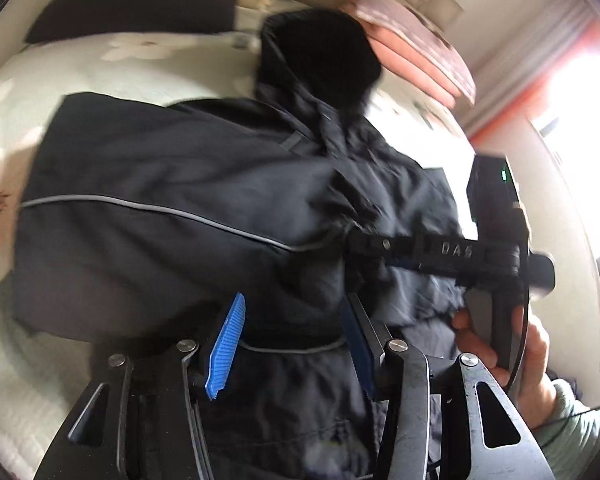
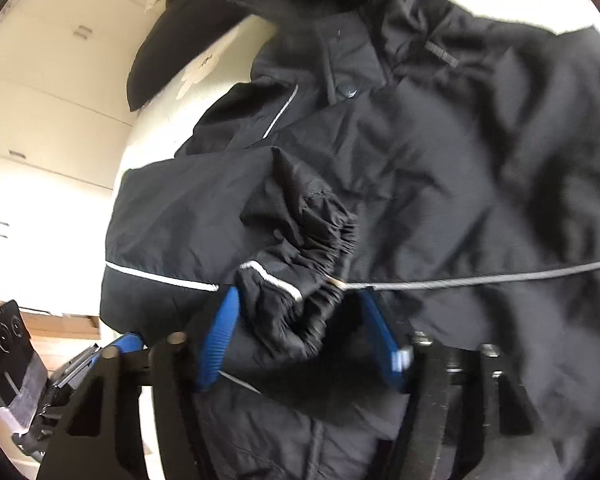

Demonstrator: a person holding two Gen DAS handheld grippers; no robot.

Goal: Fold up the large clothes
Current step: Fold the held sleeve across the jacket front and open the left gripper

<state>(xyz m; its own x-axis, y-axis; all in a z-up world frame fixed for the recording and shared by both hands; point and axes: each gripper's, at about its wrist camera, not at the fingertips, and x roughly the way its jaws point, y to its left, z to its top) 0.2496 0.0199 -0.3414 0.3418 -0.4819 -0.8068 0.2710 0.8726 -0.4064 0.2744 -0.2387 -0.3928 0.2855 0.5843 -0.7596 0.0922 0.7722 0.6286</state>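
Observation:
A large black hooded jacket [image 1: 172,216] with thin grey piping lies spread on a pale bed [image 1: 100,72], hood [image 1: 320,52] toward the far side. My left gripper [image 1: 292,324] is open just above the jacket's lower body, blue pads apart, nothing between them. The right gripper shows in the left wrist view [image 1: 364,240], reaching into the fabric from the right. In the right wrist view the right gripper [image 2: 300,320] has its blue pads on either side of the jacket's elastic sleeve cuff [image 2: 308,280], held over the jacket [image 2: 460,160] body.
Another dark garment [image 1: 132,4] lies at the bed's far side, beside folded pink bedding [image 1: 420,52]. A bright window with an orange curtain [image 1: 540,60] is to the right. Cream cabinets [image 2: 40,100] stand to the left in the right wrist view.

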